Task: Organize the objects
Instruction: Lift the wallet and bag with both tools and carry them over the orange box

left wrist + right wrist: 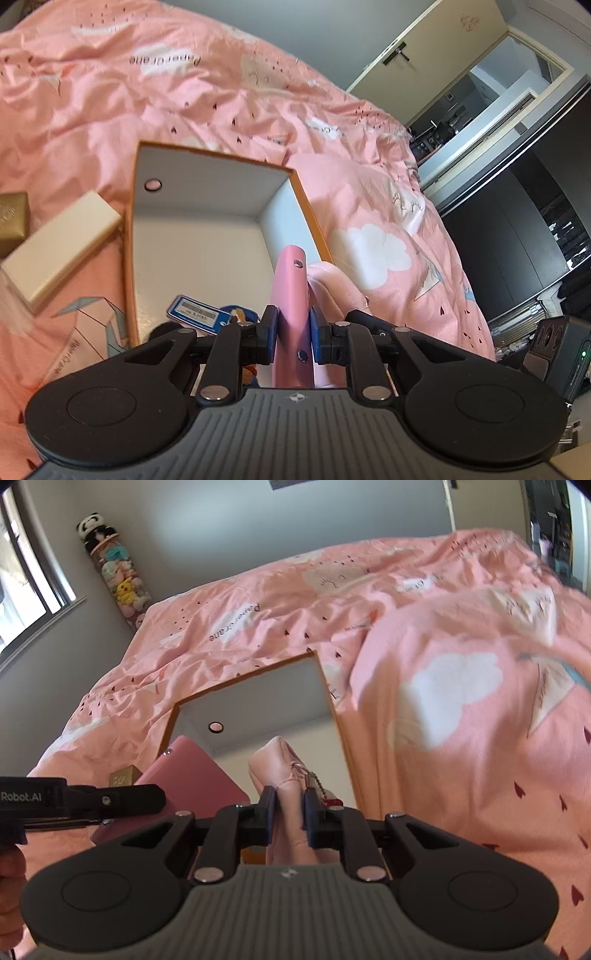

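Observation:
An open orange box with a white inside (207, 221) lies on the pink bed; it also shows in the right wrist view (258, 701). My left gripper (291, 332) is shut on a flat pink case (290, 288) held on edge over the box's near end; the case also shows in the right wrist view (192, 775). My right gripper (288, 812) is shut on a soft pink satin pouch (284, 771) with a bead chain, above the box's right side. The pouch shows beside the case in the left wrist view (328, 284). A blue-edged card (197, 314) lies inside the box.
A cream box (62, 247) and a gold box (13, 218) lie on the duvet left of the orange box. A tube of plush toys (114, 572) stands by the wall. A dark cabinet (517, 240) stands right of the bed.

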Demonstrator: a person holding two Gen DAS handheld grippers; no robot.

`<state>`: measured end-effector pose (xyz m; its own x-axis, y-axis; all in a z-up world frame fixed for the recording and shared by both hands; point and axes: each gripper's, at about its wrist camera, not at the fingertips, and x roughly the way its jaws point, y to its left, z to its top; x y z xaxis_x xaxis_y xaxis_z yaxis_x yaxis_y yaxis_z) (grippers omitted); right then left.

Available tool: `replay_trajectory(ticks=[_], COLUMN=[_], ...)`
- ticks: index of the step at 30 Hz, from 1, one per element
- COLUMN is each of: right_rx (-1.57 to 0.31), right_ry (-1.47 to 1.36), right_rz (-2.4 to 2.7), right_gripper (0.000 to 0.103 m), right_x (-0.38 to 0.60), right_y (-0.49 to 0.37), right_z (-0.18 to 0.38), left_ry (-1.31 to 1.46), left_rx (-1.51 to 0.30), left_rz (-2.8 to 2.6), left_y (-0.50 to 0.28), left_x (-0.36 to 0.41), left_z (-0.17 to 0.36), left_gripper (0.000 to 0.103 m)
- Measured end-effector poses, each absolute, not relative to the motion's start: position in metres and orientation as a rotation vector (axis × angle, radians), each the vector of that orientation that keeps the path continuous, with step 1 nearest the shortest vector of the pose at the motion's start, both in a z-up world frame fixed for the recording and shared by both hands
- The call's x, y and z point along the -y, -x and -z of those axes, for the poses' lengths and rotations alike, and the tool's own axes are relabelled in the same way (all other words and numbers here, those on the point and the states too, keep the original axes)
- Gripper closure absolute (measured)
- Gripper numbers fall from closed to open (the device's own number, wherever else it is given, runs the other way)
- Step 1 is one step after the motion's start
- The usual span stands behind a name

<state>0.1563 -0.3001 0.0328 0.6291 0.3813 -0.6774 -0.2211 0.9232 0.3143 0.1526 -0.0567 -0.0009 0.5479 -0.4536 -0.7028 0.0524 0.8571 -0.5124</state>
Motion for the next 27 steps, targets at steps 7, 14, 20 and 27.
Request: replay_trajectory(ticks=[7,14,20,27], right_rx=[-0.879,-0.955,-0.984,-1.040], right_ry=[-0.289,-0.303,-0.285,-0.243], right_rz=[-0.324,-0.279,-0.277,-0.288], right_gripper=[0.086,0.086,0.085,0.085], right_x=[0.320,0.317,0.313,0.304], right_y=[-0.163,-0.162,-0.169,-0.176], right_z=[-0.018,-0.007,-0.003,0.005], left_ry=[0.532,0.542,0.528,0.552], left_rx=[-1.064,-1.141,-1.150,-1.172], left_rz=[0.336,0.264,0.241,0.262], left_y=[-0.175,-0.181,-0.180,-0.182], left_x=[0.074,0.087,0.095,0.091], left_z=[0.034,0.066,0.078,0.090], left_gripper=[0.083,0.083,0.083,0.081])
